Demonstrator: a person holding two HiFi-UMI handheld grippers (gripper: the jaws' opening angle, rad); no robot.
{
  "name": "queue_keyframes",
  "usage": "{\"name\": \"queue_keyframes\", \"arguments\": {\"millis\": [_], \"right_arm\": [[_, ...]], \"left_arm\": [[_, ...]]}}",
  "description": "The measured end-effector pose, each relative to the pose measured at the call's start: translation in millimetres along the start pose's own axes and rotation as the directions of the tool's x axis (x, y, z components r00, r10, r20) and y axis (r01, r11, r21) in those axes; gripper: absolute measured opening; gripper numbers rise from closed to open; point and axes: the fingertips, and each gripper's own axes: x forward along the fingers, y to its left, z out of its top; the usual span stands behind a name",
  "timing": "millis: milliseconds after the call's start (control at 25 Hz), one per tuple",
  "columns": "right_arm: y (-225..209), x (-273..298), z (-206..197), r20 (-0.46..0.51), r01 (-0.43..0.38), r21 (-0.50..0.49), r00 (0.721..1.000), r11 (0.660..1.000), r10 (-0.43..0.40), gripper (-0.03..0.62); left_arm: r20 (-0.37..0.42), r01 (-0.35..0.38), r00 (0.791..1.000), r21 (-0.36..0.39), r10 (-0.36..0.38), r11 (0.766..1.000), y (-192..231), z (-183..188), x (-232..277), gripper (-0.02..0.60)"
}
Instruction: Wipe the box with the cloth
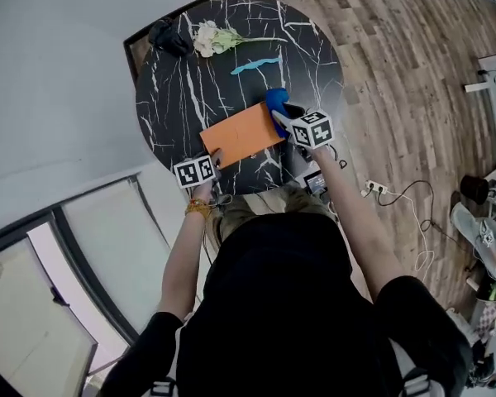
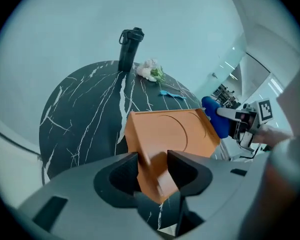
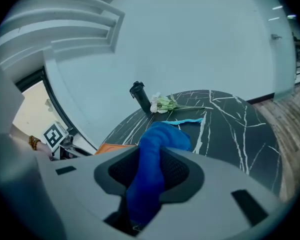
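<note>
An orange box [image 1: 241, 132] lies on the round black marble table [image 1: 182, 89], near its front edge. My left gripper [image 1: 197, 170] is at the box's near left corner. In the left gripper view that corner of the box [image 2: 170, 131] fills the gap of the left gripper [image 2: 152, 159], and both jaws touch it. My right gripper [image 1: 310, 128] is at the box's right end, shut on a blue cloth [image 1: 274, 102]. In the right gripper view the cloth [image 3: 162, 139] bunches up out of the right gripper [image 3: 150, 166]. The cloth [image 2: 215, 119] hangs just past the box's right edge.
At the table's far side stand a black bottle [image 1: 167, 35] and white flowers [image 1: 208, 38], with a light blue strip [image 1: 255, 64] nearer the box. A white wall runs along the left. Wooden floor with a power strip [image 1: 376, 188] and cables lies to the right.
</note>
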Motion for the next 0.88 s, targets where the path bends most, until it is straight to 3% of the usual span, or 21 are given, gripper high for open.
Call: {"name": "queue_keyframes", "arguments": {"millis": [120, 280, 480, 640, 880], "right_arm": [[1, 23, 9, -0.061, -0.072, -0.019, 0.996, 0.997, 0.071, 0.109], [-4, 38, 9, -0.131, -0.094, -0.047, 0.987, 0.994, 0.087, 0.109], [-4, 32, 0, -0.139, -0.137, 0.075, 0.979, 0.988, 0.146, 0.109], [5, 24, -11, -0.23, -0.179, -0.026, 0.959, 0.984, 0.168, 0.107], [15, 6, -32, -0.28, -0.197, -0.036, 0.943, 0.98, 0.179, 0.107]], "left_arm": [[-0.004, -0.004, 1.0, -0.091, 0.003, 0.996, -2, -3, -3, 0.187], [0.002, 0.005, 1.0, -0.181, -0.005, 0.983, -4, -3, -1, 0.187], [0.019, -0.033, 0.999, -0.207, 0.038, 0.978, -4, -6, -2, 0.189], [-0.005, -0.029, 1.0, -0.239, 0.029, 0.971, -2, -4, -1, 0.195], [-0.034, 0.002, 0.999, -0.277, -0.012, 0.961, -3, -5, 3, 0.216]]}}
